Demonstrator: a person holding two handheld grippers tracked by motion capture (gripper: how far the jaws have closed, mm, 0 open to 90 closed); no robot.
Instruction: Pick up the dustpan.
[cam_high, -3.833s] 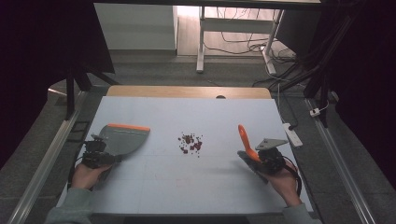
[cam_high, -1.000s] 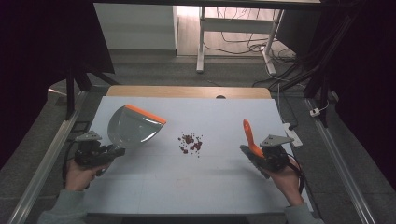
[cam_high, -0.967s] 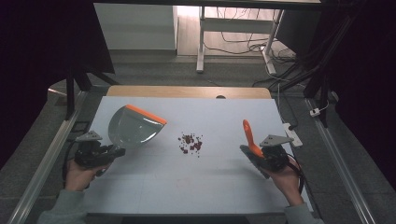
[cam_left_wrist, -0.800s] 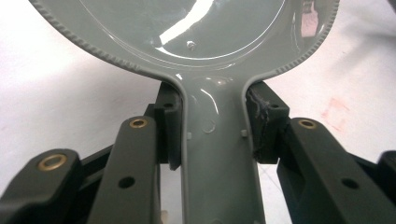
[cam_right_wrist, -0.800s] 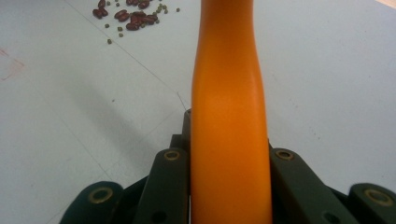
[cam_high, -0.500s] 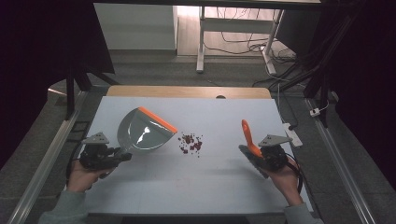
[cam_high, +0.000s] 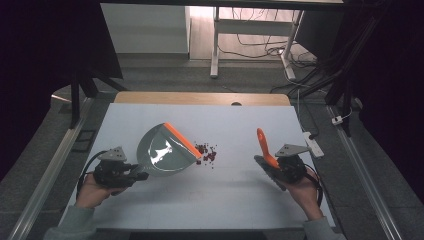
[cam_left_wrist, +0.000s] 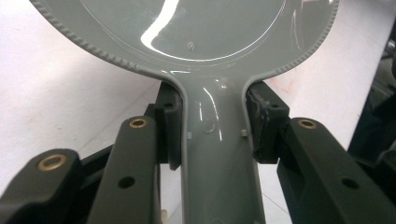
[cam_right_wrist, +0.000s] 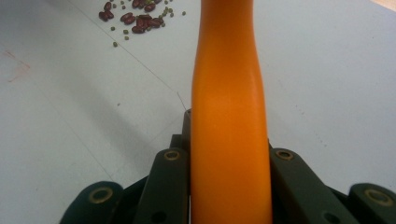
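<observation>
- The dustpan (cam_high: 164, 152) was grey with an orange front lip, tilted up on edge, its glossy inside facing the camera in the high view. Its handle (cam_left_wrist: 219, 154) was clamped between the jaws of the left tongs (cam_high: 131, 174).
- The brush (cam_high: 265, 148) showed a smooth orange handle, angled upward and clamped in the right tongs (cam_high: 272, 167).
- The beans (cam_high: 207, 152), small dark red ones with a few tiny green ones, lay scattered on the table just beside the dustpan's orange lip.
</observation>
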